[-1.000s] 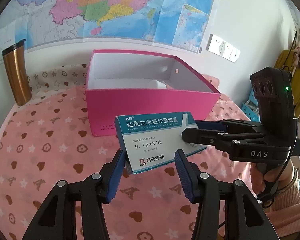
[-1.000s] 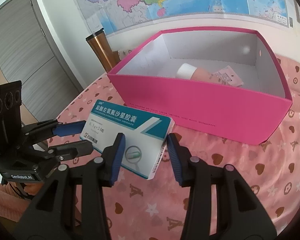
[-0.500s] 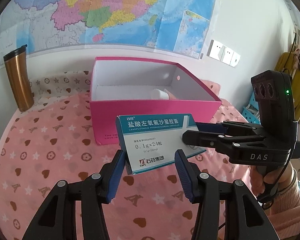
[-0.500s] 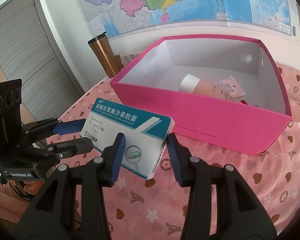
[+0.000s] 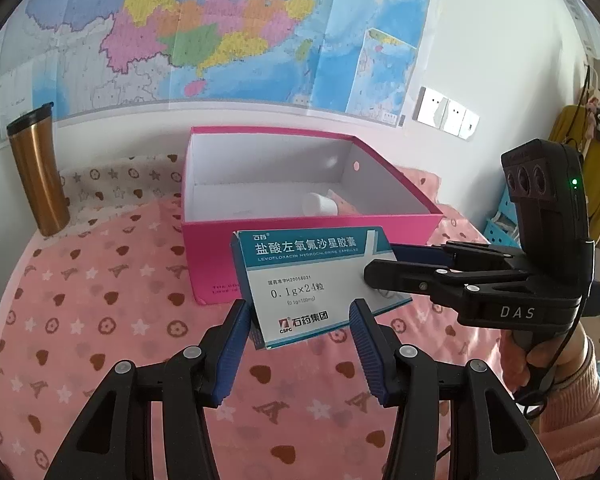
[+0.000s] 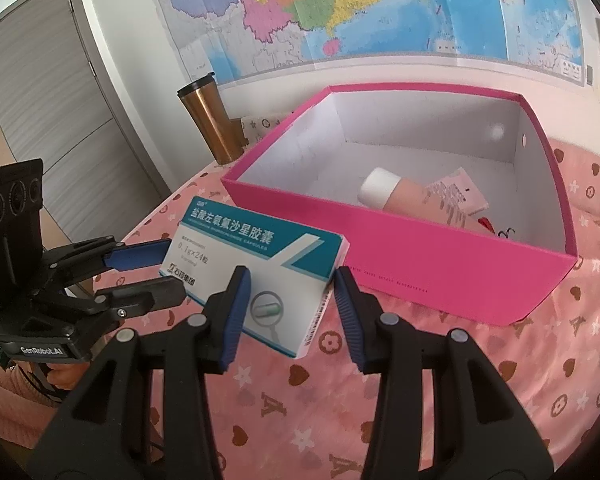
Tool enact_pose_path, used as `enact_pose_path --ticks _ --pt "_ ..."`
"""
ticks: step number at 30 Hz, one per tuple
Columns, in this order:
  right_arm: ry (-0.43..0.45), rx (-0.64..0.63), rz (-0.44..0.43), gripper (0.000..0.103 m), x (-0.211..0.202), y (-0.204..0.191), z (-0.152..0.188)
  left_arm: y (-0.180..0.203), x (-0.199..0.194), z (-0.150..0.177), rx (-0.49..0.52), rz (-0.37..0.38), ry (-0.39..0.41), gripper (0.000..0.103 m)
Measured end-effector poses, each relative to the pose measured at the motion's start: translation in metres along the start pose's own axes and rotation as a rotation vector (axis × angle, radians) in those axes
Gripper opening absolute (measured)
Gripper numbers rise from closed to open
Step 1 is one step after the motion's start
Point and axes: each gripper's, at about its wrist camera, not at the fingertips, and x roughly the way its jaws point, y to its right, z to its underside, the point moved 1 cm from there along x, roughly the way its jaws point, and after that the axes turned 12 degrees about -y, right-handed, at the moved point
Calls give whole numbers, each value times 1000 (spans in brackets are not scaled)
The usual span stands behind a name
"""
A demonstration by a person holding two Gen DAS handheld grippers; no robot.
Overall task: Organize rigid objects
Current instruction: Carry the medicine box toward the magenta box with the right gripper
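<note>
A white and teal medicine box (image 5: 312, 280) (image 6: 256, 264) is held in the air in front of the open pink box (image 5: 260, 240) (image 6: 440, 256). My left gripper (image 5: 300, 330) is shut on its left end and my right gripper (image 6: 288, 294) is shut on its right end. The right gripper also shows in the left wrist view (image 5: 384, 266), the left gripper in the right wrist view (image 6: 168, 268). Inside the pink box lie a pink tube with a white cap (image 6: 400, 196) and a small pink packet (image 6: 456, 196).
A copper travel mug (image 5: 38, 168) (image 6: 214, 124) stands at the far left by the wall. The table has a pink patterned cloth (image 5: 100, 320). A map covers the wall behind. A grey door (image 6: 40, 100) is on the left.
Both grippers have lifted the medicine box higher and a little nearer the pink box; the view now looks further down into the box. The grip is unchanged.
</note>
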Motion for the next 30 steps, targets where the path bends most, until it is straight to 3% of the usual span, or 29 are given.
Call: enact_pose_path --ticks 30 --pt "34 -15 20 46 -9 -2 -15 -1 -3 -14 15 -16 34 51"
